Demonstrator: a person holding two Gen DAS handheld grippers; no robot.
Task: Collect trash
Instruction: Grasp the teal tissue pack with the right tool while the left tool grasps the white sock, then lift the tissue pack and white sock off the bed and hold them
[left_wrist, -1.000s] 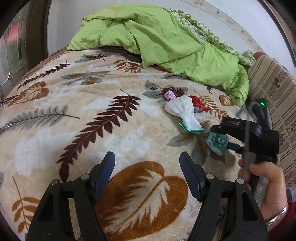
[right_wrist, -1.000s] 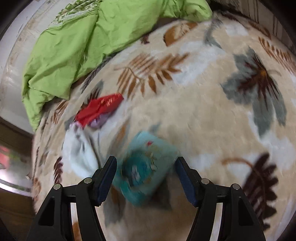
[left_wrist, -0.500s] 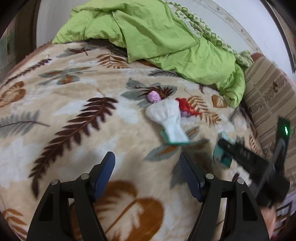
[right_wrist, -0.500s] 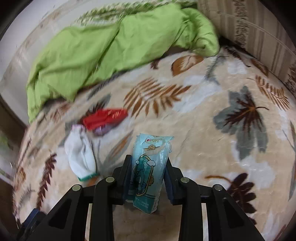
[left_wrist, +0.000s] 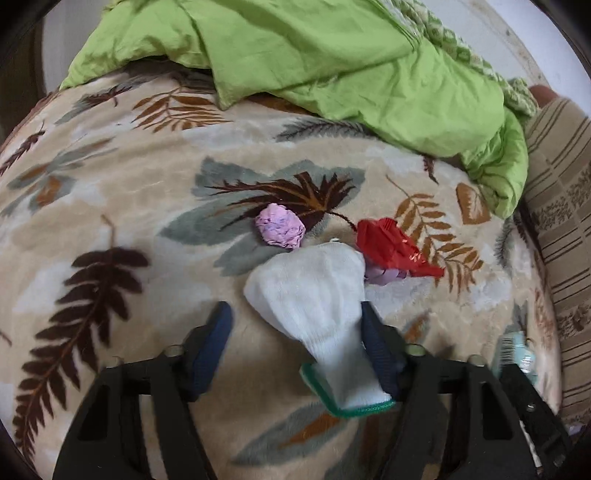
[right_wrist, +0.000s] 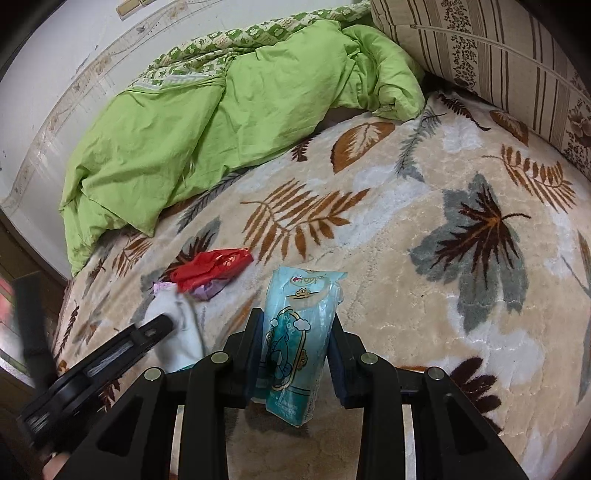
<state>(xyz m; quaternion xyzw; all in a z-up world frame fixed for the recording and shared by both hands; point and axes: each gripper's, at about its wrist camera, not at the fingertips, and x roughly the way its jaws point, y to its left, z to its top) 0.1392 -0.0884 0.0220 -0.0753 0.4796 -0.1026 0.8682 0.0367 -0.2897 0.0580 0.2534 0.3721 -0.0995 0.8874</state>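
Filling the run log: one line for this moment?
right gripper: shut on blue packet | left gripper: open around white sock | red wrapper: on blanket

Open blanket (left_wrist: 110, 184) lies left; the sock (left_wrist: 314, 291), red wrapper (left_wrist: 391, 247) and, seemingly touching, pink wad (left_wrist: 280, 227) crowd the middle.

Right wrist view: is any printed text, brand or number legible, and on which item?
Blue packet in the right gripper: a small red logo near its top, too blurred to read; the rest is a cartoon figure.
Red wrapper: gold pattern only, no readable text.
Nothing else carries writing.
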